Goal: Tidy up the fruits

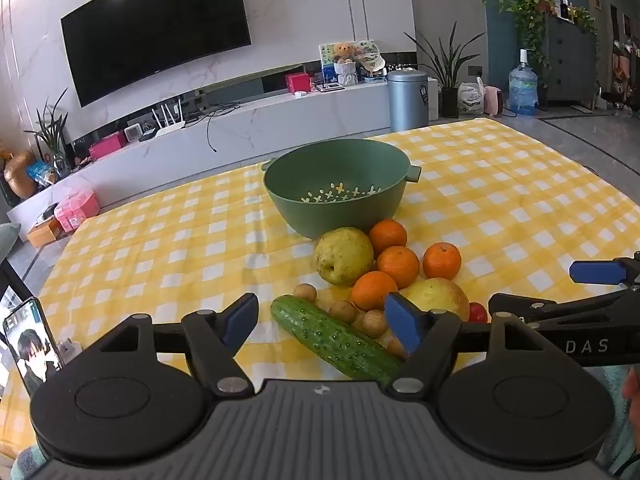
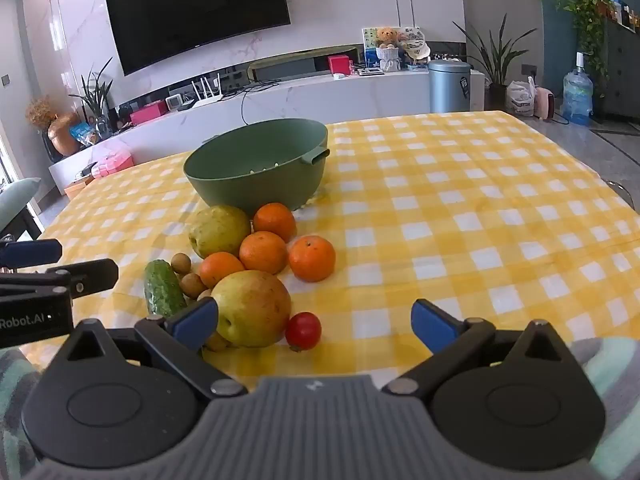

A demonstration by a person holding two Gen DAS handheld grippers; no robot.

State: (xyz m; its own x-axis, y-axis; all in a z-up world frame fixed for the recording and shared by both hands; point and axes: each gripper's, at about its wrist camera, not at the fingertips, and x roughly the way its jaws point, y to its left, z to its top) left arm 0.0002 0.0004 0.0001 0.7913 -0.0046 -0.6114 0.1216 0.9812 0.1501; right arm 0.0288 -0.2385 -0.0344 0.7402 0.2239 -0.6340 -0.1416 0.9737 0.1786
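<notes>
A green colander bowl stands empty on the yellow checked tablecloth. In front of it lies a pile: two yellow-green pears, several oranges, a cucumber, small brown longans and a cherry tomato. My left gripper is open and empty, just above the cucumber's near end. My right gripper is open and empty, near the tomato and the near pear.
A phone stands at the table's left edge. Behind the table are a TV console, a wall TV, a metal bin and plants. The tablecloth to the right of the pile holds nothing.
</notes>
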